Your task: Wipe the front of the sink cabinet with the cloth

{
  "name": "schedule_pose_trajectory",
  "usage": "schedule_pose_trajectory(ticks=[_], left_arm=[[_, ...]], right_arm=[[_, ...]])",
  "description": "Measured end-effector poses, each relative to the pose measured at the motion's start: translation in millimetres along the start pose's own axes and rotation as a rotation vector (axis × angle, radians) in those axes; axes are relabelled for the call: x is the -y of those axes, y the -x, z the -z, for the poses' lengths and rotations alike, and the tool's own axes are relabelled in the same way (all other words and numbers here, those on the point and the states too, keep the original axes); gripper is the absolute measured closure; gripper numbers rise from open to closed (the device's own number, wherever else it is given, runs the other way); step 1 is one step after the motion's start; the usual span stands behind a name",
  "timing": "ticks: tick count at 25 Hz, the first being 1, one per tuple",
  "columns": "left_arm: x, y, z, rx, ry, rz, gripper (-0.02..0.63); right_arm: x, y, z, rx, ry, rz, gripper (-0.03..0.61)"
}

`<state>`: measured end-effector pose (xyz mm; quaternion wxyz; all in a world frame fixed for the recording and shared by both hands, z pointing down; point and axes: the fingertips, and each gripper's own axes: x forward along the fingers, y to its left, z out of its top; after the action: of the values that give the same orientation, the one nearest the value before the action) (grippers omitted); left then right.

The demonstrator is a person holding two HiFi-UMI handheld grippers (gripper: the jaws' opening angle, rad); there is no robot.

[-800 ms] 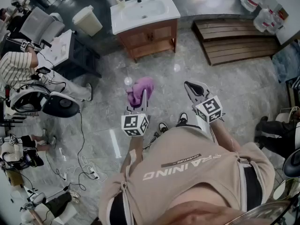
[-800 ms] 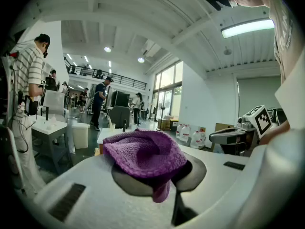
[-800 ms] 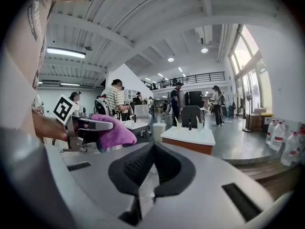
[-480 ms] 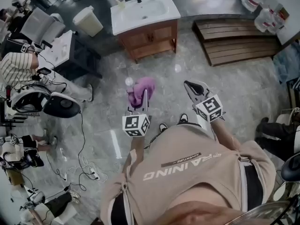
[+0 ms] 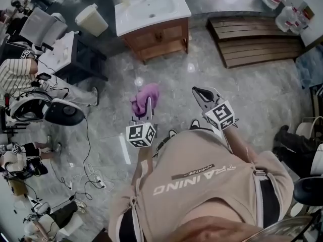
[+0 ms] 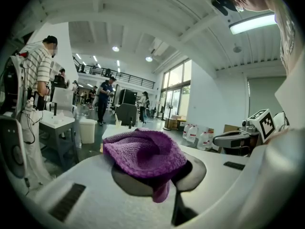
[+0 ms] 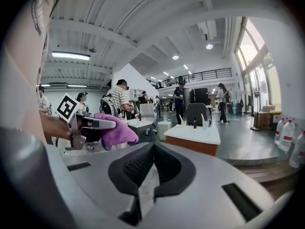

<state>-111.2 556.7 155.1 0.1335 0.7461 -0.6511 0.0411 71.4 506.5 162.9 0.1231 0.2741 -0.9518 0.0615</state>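
Observation:
The sink cabinet, brown wood under a white basin top, stands at the top of the head view, well beyond both grippers. My left gripper is shut on the purple cloth, which bunches over its fingertips. In the left gripper view the cloth hides most of the cabinet behind it. My right gripper is shut and holds nothing, level with the left one and to its right. The right gripper view shows the cabinet ahead past the closed jaws, and the cloth at left.
A wooden slatted platform lies right of the cabinet, with water jugs behind it. A cream bin and a white desk stand to the left, next to a person in a striped shirt. Cables trail over the marble floor.
Both grippers have shifted a little to the left and up in the head view, and the cabinet sits slightly higher. The cloth stays clamped in the left gripper.

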Motion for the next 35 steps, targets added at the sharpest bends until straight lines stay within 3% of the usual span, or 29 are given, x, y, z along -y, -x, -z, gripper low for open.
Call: schedule_pose_trajectory(ticks=[9,15,22,29,35], left_arm=[[28,-31,4,-0.026,-0.012,-0.026,0.565],[18,-52,11,-0.063,0.001,-0.021,0.565],[-29,-86,8,-0.053,0.033,-0.017,0.565],[-88,-128,-23,-0.014,0.019,0.035,0.565],[-146,-142,-25,-0.029,0.017,0.085,0.565]], right_arm=[[49,6,28,-0.019,-0.049,-0.031,0.566],[70,-13,37,-0.024,-0.110,-0.025,0.566],[86,-55,24,-0.035,-0.073,0.047,0.566],[103,-127,-31,0.048,-0.005,0.134,0.566],[85,-192,-50,0.058,-0.045,0.149,0.566]])
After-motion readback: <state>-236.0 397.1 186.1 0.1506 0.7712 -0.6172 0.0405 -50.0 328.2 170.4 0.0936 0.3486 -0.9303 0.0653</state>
